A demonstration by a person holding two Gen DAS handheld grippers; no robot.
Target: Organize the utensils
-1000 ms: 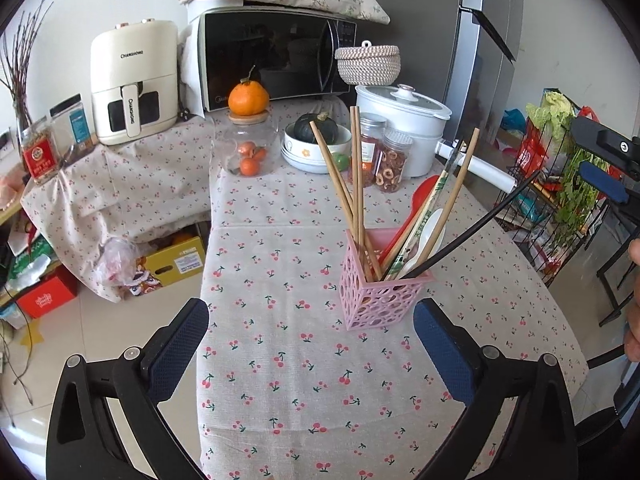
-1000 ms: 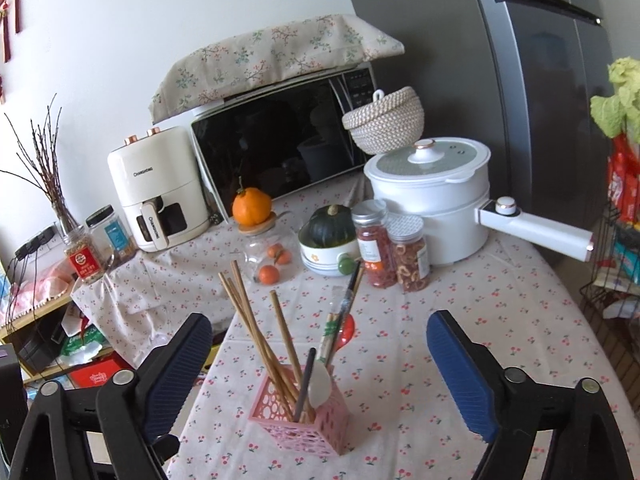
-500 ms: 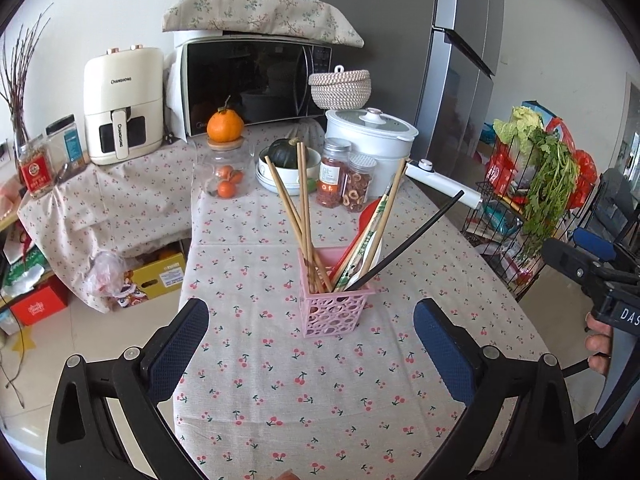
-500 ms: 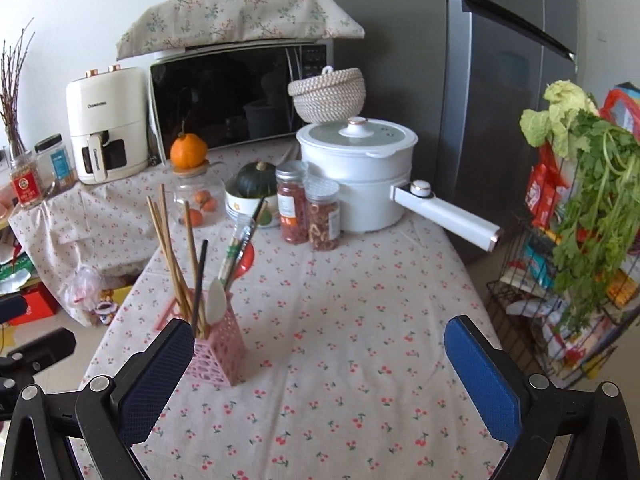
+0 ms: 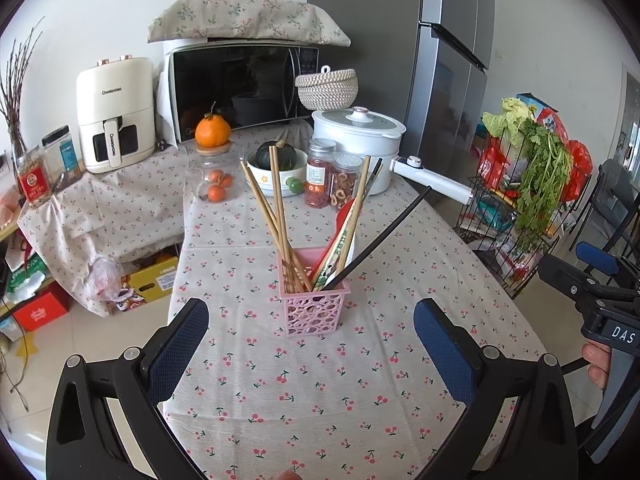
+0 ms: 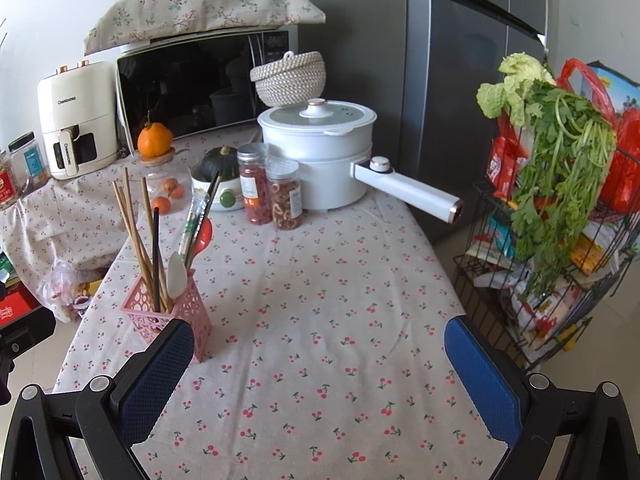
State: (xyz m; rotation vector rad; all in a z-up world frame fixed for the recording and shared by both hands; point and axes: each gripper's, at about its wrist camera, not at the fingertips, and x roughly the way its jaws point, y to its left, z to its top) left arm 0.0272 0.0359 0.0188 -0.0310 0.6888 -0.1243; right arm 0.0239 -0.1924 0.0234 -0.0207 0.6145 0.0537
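A pink perforated utensil holder (image 5: 312, 304) stands upright on the cherry-print tablecloth (image 5: 320, 392). It holds several wooden chopsticks (image 5: 276, 216), a black chopstick (image 5: 384, 236), a white spoon and a red spoon. It also shows in the right wrist view (image 6: 176, 312), with the white spoon (image 6: 176, 274) and red spoon (image 6: 203, 234). My left gripper (image 5: 312, 344) is open and empty, just in front of the holder. My right gripper (image 6: 320, 364) is open and empty, with the holder beside its left finger. The right gripper body shows at the right edge of the left wrist view (image 5: 600, 300).
At the table's far end stand a white pot with a long handle (image 6: 320, 152), two spice jars (image 6: 272, 188), a bowl with a squash (image 5: 276, 168) and a jar with an orange on top (image 5: 212, 160). A microwave, an air fryer and a vegetable rack (image 6: 560, 220) surround it.
Both grippers have pulled back and up from the holder, staying open. The right gripper has also swung to the right, so the holder now sits at its left.
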